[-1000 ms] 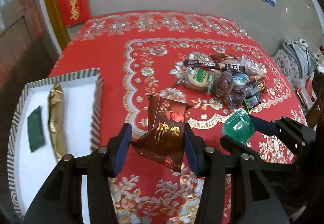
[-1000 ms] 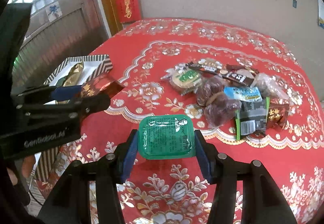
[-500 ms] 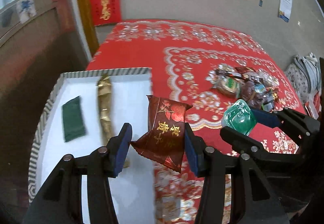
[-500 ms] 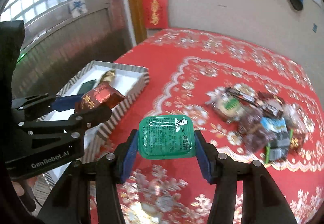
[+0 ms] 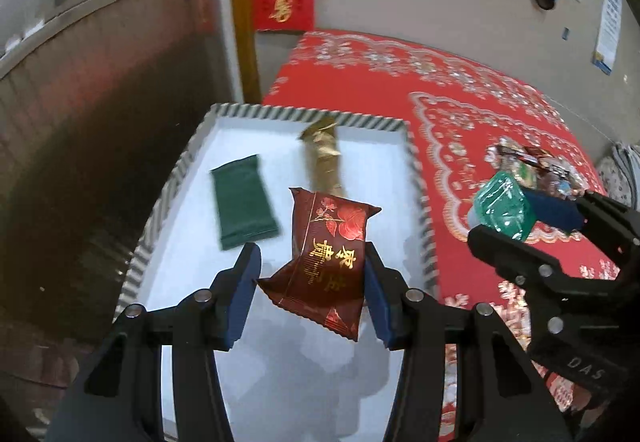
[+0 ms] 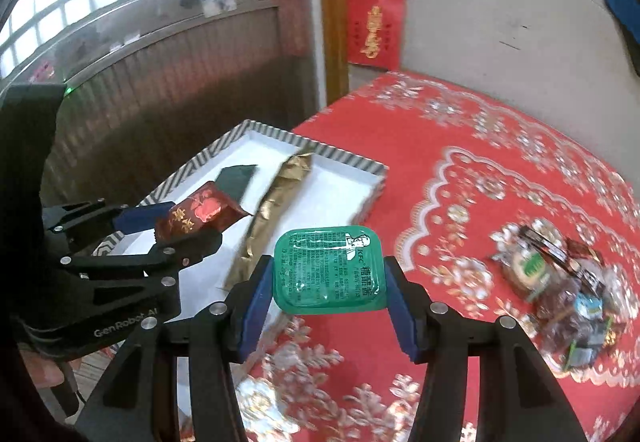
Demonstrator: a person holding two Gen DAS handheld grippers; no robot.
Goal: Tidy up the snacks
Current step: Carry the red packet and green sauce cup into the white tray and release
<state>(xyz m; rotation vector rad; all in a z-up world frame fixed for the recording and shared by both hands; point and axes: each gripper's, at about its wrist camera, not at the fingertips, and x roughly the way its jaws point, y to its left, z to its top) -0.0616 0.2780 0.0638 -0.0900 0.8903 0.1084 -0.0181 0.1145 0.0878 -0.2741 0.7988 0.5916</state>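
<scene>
Left gripper (image 5: pixel 310 292): black jointed frame with blue rubbery pads; the jaws are closed on the red snack packet, which is held above the tray's white floor.
Red snack packet (image 5: pixel 328 258): glossy dark-red foil pillow pack, crimped ends, gold characters and a red flower print; tilted, pinched at its lower half.
Right gripper (image 6: pixel 330 298): same black frame and blue pads; the jaws are closed on the green sauce tub, held just beyond the tray's right wall, over the tablecloth.
Green sauce tub (image 6: pixel 330 268): shallow rounded-rectangular plastic tub, shiny green film lid printed with white text and a small portrait.
Tray (image 5: pixel 304 113): rectangular shallow box, smooth white floor, grey-and-white striped rim.
Gold packet (image 5: pixel 324 158): long, crinkled metallic wrapper, lying lengthwise in the tray's middle.
Green packet (image 5: pixel 242 202): flat, matte dark-green rectangle, lying in the tray, left of the gold packet.
Tablecloth (image 5: pixel 460 98): red fabric-like cover with silver and gold floral scallop patterns, under and right of the tray.
Snack pile (image 6: pixel 560 282): mixed wrappers, brown, clear and dark, heaped on the tablecloth well right of the tray.
</scene>
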